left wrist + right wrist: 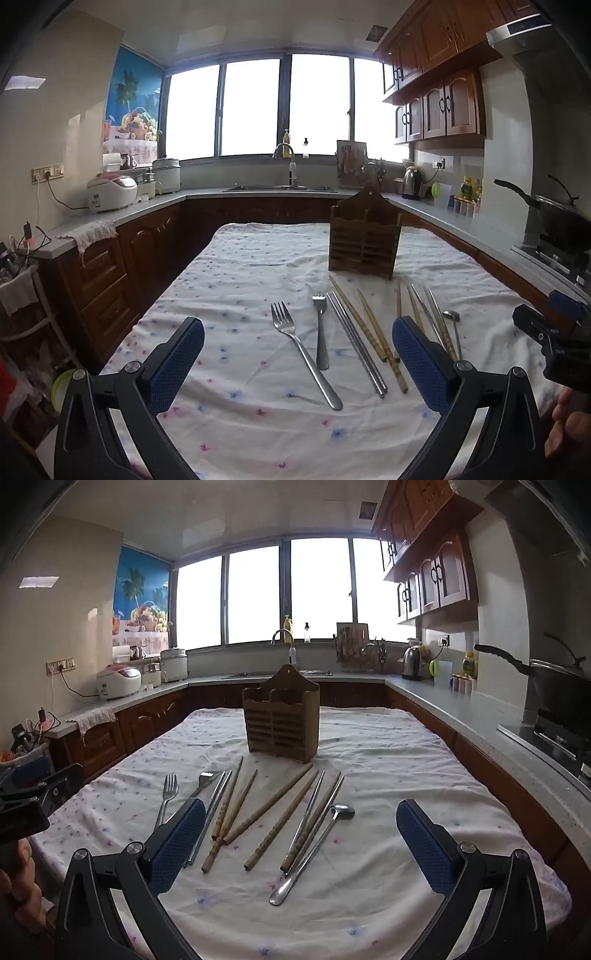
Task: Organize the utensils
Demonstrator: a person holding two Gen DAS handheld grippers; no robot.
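Both tongs, the left gripper [297, 354] and the right gripper [301, 834], hang spread wide and empty above the cloth-covered table [406, 760], where forks [295, 343], chopsticks [266, 808] and a spoon [317, 845] lie loose before the upright wooden holder [282, 720]

No writing can be read anywhere from here; the white rice cooker [119, 682] well ahead and to the left of the grippers carries a small panel, too blurred to make out; the yellow bottles [471, 189] ahead to the right bear labels just as illegible.
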